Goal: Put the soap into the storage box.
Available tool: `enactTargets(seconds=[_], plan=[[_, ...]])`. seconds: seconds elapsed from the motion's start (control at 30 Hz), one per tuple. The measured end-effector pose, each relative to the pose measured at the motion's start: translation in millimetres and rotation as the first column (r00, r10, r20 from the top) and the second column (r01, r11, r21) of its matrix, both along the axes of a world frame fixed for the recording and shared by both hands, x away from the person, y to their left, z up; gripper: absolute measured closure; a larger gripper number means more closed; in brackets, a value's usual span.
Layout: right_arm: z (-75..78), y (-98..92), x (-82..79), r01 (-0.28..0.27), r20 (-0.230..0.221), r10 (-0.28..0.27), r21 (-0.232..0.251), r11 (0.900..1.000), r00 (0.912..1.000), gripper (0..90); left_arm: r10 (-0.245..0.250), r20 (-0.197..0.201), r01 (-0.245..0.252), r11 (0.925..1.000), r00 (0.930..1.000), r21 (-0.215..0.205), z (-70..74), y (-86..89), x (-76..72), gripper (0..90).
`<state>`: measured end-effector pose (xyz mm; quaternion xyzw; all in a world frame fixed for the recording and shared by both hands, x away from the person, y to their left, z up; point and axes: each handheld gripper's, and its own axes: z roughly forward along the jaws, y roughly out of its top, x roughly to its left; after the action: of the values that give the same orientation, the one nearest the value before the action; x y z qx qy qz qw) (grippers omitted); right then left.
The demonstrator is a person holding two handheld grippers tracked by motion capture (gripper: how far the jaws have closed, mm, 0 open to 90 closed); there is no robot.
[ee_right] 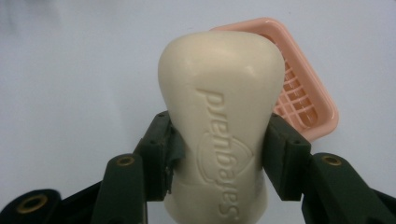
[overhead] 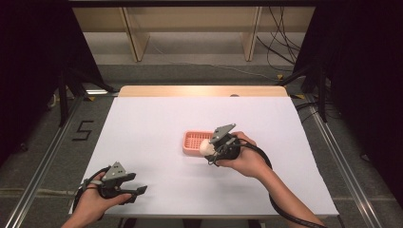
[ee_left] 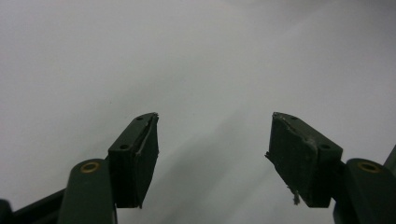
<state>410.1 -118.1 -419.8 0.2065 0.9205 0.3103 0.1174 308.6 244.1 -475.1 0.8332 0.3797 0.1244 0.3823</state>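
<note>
A cream bar of soap (ee_right: 219,121) with embossed lettering is clamped between the jaws of my right gripper (ee_right: 217,149), which is shut on it. From above, the soap (overhead: 206,147) hangs at the near right corner of a pink slotted soap dish (overhead: 194,142) in the middle of the white table. The dish (ee_right: 303,98) lies behind the soap in the right gripper view. Near the front left corner my left gripper (overhead: 139,191) rests in a hand. Its jaws stand wide apart over bare white surface, and my left gripper (ee_left: 212,161) is open with nothing between its pads.
White sheet (overhead: 157,118) covers the table, with a wooden strip (overhead: 199,90) at its far edge. Metal rails (overhead: 43,161) run along both sides. Cables (overhead: 280,42) lie on the floor beyond, near wooden shelving legs (overhead: 135,38).
</note>
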Motion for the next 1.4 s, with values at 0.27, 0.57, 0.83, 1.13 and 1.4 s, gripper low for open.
enactTargets(seconds=[0.27,0.57,0.83,1.13,1.4], plan=[[1.3,0.6,6.7,0.011,0.023,-0.011,-0.004,1.000,0.9997,50.6,-0.004,0.003,0.004,0.9999,1.0000,0.013,0.8,0.3,0.6,32.7],[6.9,3.8,17.0,-0.007,0.039,0.007,-0.004,1.000,0.9992,50.6,-0.008,0.000,0.008,0.9998,1.0000,0.016,0.6,-0.3,0.4,32.7],[9.4,6.3,24.7,-0.003,0.059,0.004,-0.006,1.000,0.9982,50.6,0.007,-0.006,-0.007,1.0000,1.0000,-0.004,0.2,-1.0,-0.3,32.7],[8.4,6.5,30.4,-0.003,0.050,0.003,-0.015,1.000,0.9987,50.6,0.007,-0.007,-0.007,0.9999,0.9999,-0.009,0.1,-1.2,-0.3,32.7],[6.2,8.1,34.0,0.010,0.056,-0.009,-0.014,1.000,0.9984,50.6,0.007,-0.004,-0.007,1.0000,1.0000,-0.005,0.5,-0.8,-0.3,32.7]])
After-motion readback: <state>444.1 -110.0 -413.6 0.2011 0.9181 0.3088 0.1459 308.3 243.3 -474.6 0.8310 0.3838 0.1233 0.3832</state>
